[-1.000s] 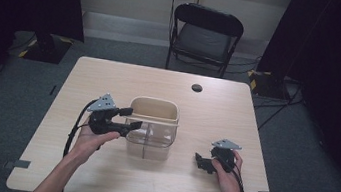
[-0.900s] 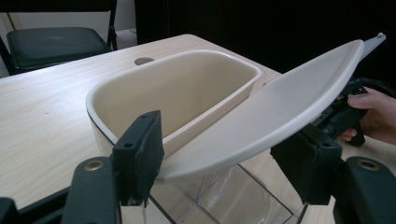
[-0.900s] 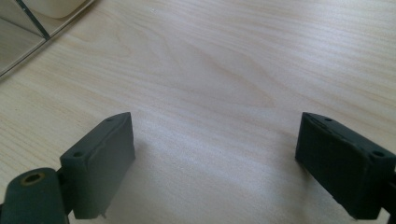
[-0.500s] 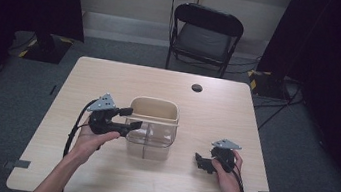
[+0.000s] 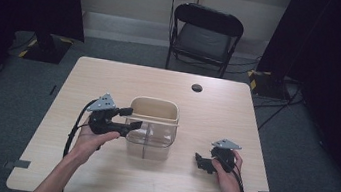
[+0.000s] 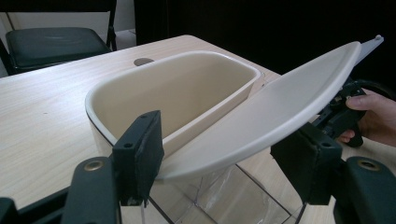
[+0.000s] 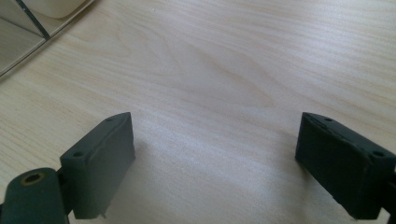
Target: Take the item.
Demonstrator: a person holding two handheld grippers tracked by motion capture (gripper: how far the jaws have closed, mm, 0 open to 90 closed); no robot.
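A clear box (image 5: 147, 143) with a beige insert tray (image 5: 155, 103) stands mid-table. Its beige lid (image 5: 160, 121) is raised and shows edge-on from above. My left gripper (image 5: 131, 119) sits at the box's left side, open, with the lid's near end between its jaws. In the left gripper view the tilted lid (image 6: 280, 102) slants up to the right over the empty tray (image 6: 187, 88), near the left gripper (image 6: 217, 158). My right gripper (image 5: 198, 160) rests low on the table right of the box, open over bare wood (image 7: 215, 163).
A small black round disc (image 5: 197, 87) lies near the table's far edge. Behind the table stands a black folding chair (image 5: 206, 35). The person's other hand (image 6: 373, 116) shows beyond the lid. A corner of the clear box (image 7: 28, 32) lies at upper left.
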